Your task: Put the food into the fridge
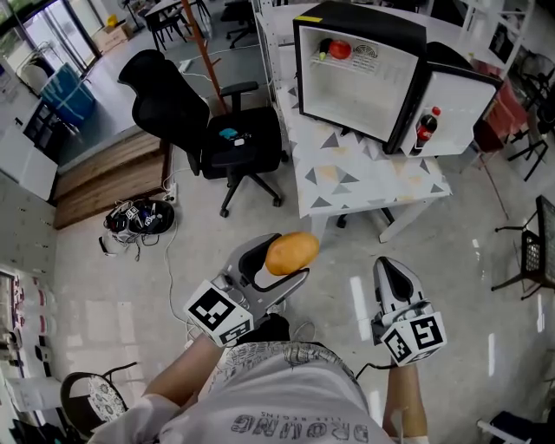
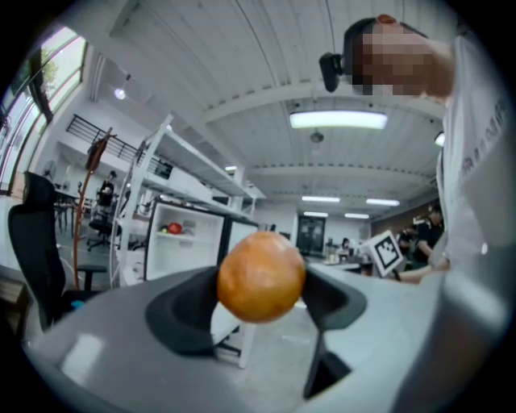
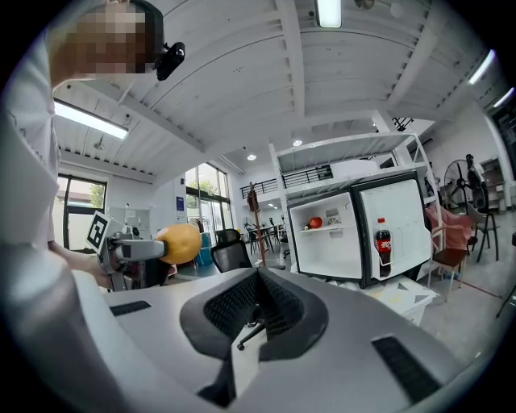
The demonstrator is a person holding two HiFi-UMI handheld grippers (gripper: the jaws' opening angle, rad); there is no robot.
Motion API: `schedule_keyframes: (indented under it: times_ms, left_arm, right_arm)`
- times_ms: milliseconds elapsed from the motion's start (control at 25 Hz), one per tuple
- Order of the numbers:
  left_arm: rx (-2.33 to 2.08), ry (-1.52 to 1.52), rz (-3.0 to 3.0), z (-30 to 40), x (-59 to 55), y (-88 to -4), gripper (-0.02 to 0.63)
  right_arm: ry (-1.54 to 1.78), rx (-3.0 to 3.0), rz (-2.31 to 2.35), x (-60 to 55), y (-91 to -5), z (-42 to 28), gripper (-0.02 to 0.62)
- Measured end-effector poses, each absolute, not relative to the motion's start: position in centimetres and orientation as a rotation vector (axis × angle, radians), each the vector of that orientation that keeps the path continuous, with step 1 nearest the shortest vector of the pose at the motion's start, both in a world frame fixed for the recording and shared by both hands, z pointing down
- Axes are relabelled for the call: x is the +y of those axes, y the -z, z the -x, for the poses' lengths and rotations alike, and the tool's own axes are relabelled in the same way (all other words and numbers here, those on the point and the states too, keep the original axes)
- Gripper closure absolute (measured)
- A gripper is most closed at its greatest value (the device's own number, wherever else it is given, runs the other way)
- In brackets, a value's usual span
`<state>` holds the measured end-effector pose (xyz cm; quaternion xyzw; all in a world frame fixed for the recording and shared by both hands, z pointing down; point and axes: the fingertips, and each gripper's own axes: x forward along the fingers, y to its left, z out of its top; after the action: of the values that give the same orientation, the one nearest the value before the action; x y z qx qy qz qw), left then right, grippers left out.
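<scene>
White surface [image 1: 364, 178], grey and tan triangle pattern; black-cased fridge [image 1: 360, 26] stands on it near the far end, door [image 1: 460, 100] swung open at the right; upper fridge shelf [image 1: 347, 62] carries a red round item [image 1: 340, 49] near its left end; cola bottle [image 1: 425, 130] upright in the door. Floor [image 1: 113, 269] pale, glossy; black office chair [image 1: 204, 130] stands on it just left of the surface; tangle of cables [image 1: 139, 217] lies further left, beside a low wooden platform [image 1: 113, 173].

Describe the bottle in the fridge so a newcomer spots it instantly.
Find the small black fridge standing open on the triangle-print table. Its swung-out door holds one cola bottle, upright in the door rack. It is tall and dark with a red cap, unlike the round red food on the inner shelf.
</scene>
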<state>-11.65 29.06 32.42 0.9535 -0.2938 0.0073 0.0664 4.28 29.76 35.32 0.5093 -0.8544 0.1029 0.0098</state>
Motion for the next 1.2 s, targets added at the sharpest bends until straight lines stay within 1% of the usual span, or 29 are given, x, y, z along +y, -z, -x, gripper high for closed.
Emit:
schedule_keyframes:
  times_ms: [600,1200]
  left_arm:
    - [-0.887,-0.027,-2.852,10.6,25.5,-34.8,0.282]
    - [-0.845,-0.053,-2.82,11.5,16.3,-36.4,0.282]
  right_arm:
    - [-0.388,-2.669,-1.591,25.9,-37.5,-5.6,0.592]
    - [-0.451,-2.612,-1.623,17.1,-39.4,-4.9,0.592]
